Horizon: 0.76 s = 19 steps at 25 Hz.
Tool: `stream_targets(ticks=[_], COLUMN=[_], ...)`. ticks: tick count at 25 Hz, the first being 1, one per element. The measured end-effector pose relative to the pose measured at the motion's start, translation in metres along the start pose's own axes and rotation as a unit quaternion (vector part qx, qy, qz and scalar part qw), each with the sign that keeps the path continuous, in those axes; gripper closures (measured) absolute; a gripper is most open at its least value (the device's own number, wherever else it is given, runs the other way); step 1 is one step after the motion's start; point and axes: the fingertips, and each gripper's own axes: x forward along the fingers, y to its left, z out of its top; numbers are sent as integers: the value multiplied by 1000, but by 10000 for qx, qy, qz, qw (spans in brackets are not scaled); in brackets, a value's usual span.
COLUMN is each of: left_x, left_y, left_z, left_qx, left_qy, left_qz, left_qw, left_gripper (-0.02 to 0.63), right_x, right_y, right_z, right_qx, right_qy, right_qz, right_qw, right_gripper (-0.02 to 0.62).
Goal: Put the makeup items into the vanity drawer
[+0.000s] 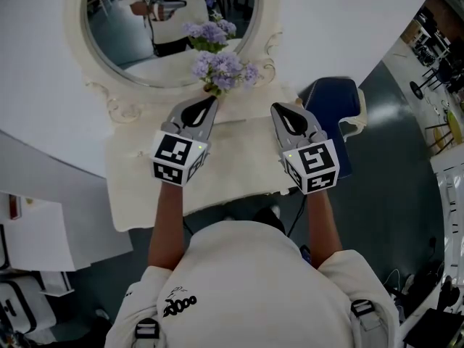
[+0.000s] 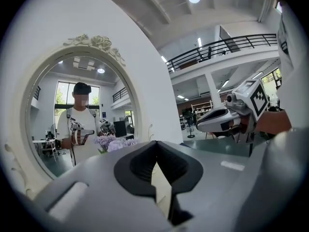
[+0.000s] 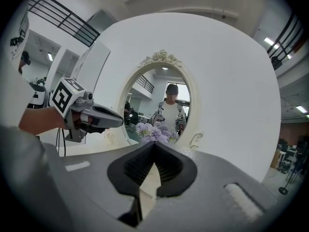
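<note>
My left gripper (image 1: 212, 101) and right gripper (image 1: 279, 107) hover side by side over the cream vanity top (image 1: 239, 169), both pointing at the oval mirror (image 1: 138, 46). Each pair of jaws is shut with nothing between them. In the left gripper view the shut jaws (image 2: 155, 145) face the mirror (image 2: 72, 120), and the right gripper (image 2: 219, 121) hangs off to the right. In the right gripper view the shut jaws (image 3: 154, 145) aim at the purple flowers (image 3: 153, 132), with the left gripper (image 3: 94, 116) on the left. No makeup item or drawer is in sight.
A bunch of purple flowers (image 1: 225, 69) stands at the foot of the mirror, just beyond both gripper tips. A dark blue seat (image 1: 333, 104) sits right of the vanity. White furniture (image 1: 43, 230) stands at the lower left. The person's reflection (image 2: 79, 124) shows in the mirror.
</note>
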Motion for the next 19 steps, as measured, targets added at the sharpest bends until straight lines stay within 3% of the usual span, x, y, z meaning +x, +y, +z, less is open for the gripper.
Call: stream_targets(ticks=[19], left_x=[-10], left_y=[-1], left_z=[2], left_qx=[-16], left_qy=[58], left_qz=[136], left_qw=[9999], left_gripper=[589], right_x=[-5], right_y=[15], right_z=[3], right_qx=[73], right_qy=[-152], right_qz=[258], right_qw=[9995], right_gripper=[594])
